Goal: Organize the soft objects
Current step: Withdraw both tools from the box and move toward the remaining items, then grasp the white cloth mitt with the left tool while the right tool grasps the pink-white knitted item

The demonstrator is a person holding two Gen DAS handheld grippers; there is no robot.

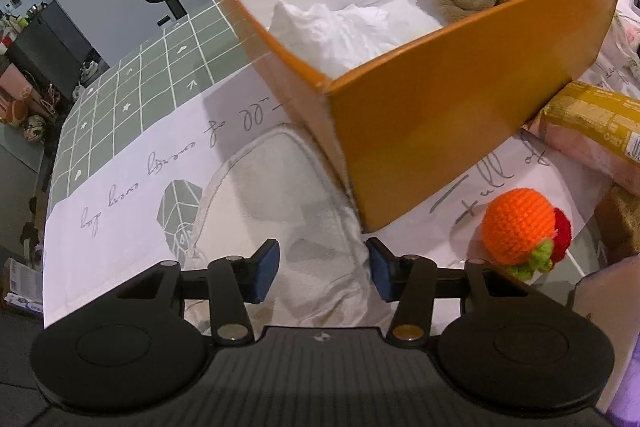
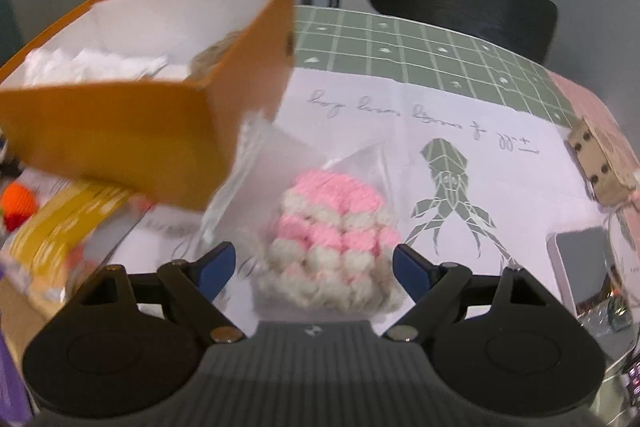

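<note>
Though its script reads mirrored, white cloth (image 2: 400, 131) shows "full of"

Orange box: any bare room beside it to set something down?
Bare white printed cloth lies between the orange cardboard box, the green squid print and the green checked mat. Crowded: the box's other side, with the yellow packet and orange crocheted fruit.

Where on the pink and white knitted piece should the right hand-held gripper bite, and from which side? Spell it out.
Grip the pink and white knitted piece across its middle stripes, coming steeply down from above. It lies flat on the white cloth, its sides clear of the orange box. The right hand-held gripper is open and already straddles its near end, so the soft, bumpy yarn should squash between the pads.
</note>
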